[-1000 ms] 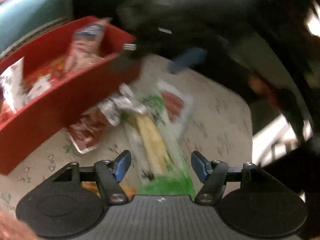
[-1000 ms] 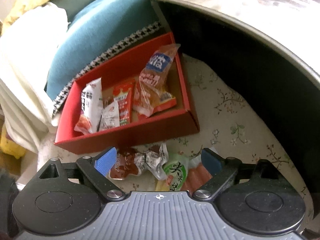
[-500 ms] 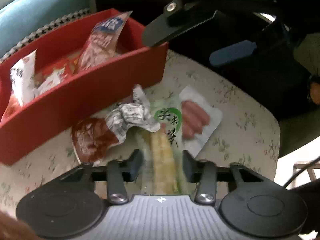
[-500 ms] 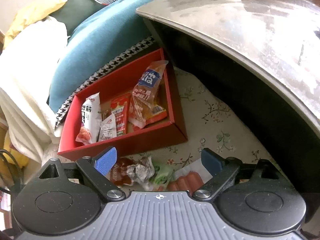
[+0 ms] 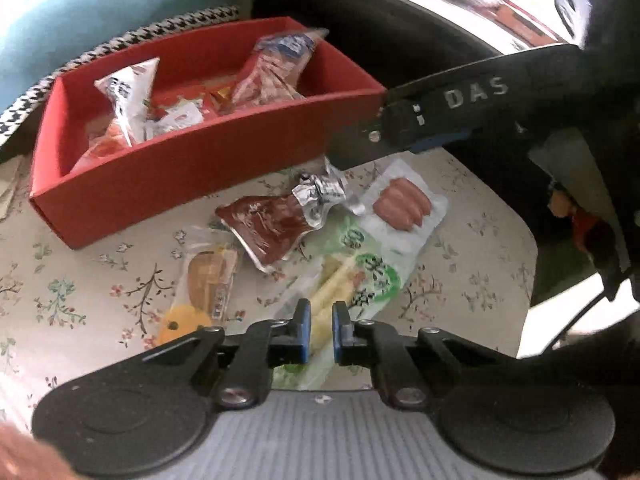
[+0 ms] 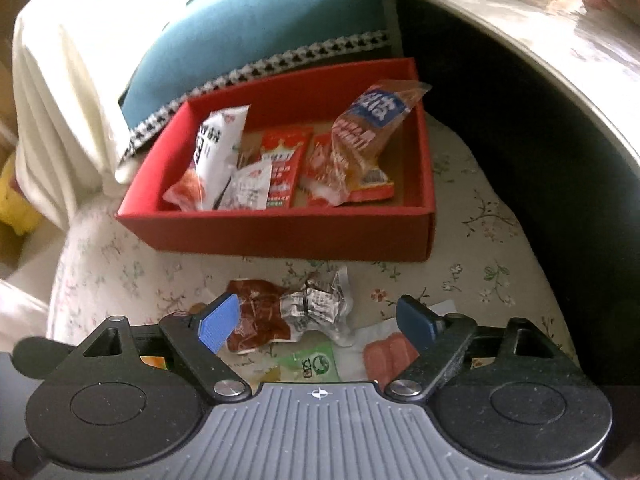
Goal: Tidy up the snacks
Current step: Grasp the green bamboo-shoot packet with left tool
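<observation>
A red box point(image 5: 192, 168) point(image 6: 280, 232) on the floral cloth holds several snack packets. In front of it lie a brown meat packet point(image 5: 272, 224) point(image 6: 260, 320), a sausage packet point(image 5: 404, 204) point(image 6: 384, 354), an orange snack packet point(image 5: 208, 276) and a green corn packet point(image 5: 356, 276) point(image 6: 316, 364). My left gripper point(image 5: 319, 330) is shut on the near end of the green corn packet. My right gripper point(image 6: 316, 322) is open and empty, hovering above the brown packet; it shows in the left wrist view point(image 5: 420, 128) over the box's right corner.
A dark table with a pale shiny top point(image 6: 540, 40) rises at the right behind the box. A teal cushion with a houndstooth edge point(image 6: 260, 20) and a white cloth point(image 6: 64, 80) lie behind and left. The floral cloth point(image 5: 80, 280) extends left of the packets.
My left gripper has closed from open onto the green corn packet and pulled back with it. The right gripper has risen and swung over the box's right corner, staying open.
</observation>
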